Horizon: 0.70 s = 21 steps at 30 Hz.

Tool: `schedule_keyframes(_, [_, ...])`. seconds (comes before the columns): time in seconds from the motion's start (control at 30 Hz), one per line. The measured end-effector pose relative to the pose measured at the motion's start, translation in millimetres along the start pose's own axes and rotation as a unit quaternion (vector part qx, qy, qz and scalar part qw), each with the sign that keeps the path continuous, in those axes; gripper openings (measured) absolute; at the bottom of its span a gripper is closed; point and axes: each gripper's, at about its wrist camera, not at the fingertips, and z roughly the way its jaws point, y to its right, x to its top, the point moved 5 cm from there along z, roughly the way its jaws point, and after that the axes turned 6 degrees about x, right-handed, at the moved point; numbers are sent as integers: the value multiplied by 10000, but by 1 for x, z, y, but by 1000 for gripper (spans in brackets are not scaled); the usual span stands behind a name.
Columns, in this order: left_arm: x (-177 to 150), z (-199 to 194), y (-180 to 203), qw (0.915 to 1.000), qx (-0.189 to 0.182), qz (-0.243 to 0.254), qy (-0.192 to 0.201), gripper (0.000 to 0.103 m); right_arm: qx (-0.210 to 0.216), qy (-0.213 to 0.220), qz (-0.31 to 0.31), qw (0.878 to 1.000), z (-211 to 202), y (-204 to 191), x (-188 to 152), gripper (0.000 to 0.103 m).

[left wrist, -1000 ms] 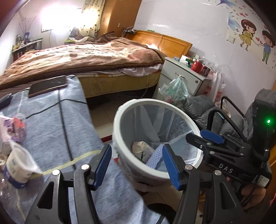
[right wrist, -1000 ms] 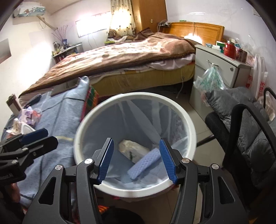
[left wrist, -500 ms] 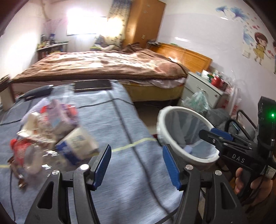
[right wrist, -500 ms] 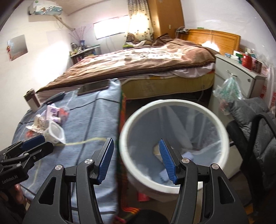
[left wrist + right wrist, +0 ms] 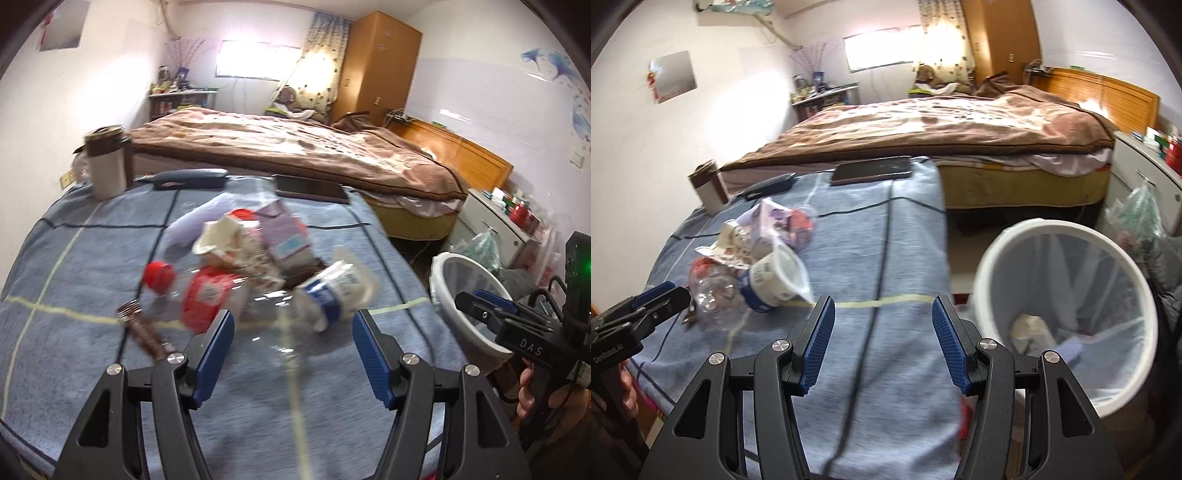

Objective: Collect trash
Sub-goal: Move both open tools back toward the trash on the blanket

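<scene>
**Litter heap lying ahead of the left hand-held gripper, bin at frame right**

Item 1, left hand-held gripper (image 5: 293, 352): jaws standing wide apart, holding nothing, hovering at the lower centre of its own view over the blue-grey checked blanket covering the bench (image 5: 92, 236).

Item 2, right hand-held gripper (image 5: 882, 341): jaws likewise spread and empty, pointing between the heap and the bin.

Item 3, trash heap, one cluster lying mid-frame in the left view, directly ahead of the left gripper and just beyond its tips. Countable pieces:
- one white paper cup with a blue band (image 5: 334, 291), lying on its side, long axis running lower left to upper right, mouth toward the right;
- one clear crushed plastic bottle with red label and red cap (image 5: 199, 295), tilted toward the left;
- one brown snack wrapper (image 5: 142, 330) at the left tip;
- crumpled printed packets (image 5: 255, 240) behind, number unclear owing to blur.

Item 4, one white round waste bin with pale liner (image 5: 1065, 314), standing on the floor at the right, already holding some scraps.

Judgement: the left gripper is nearer; cup or bottle is the likely next pick.
</scene>
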Motion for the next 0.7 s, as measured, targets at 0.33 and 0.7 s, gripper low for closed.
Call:
schedule_keyframes(0.33, [-20, 5, -62, 9981, 476, -323, -236, 69, 414, -222, -291, 9985, 29, -44, 3, 57])
schedule_keyframes(0.7, [-33, 29, -93, 9941, 487, -680, -685, 70, 664, -513, -481, 9953, 60, -67, 9, 57])
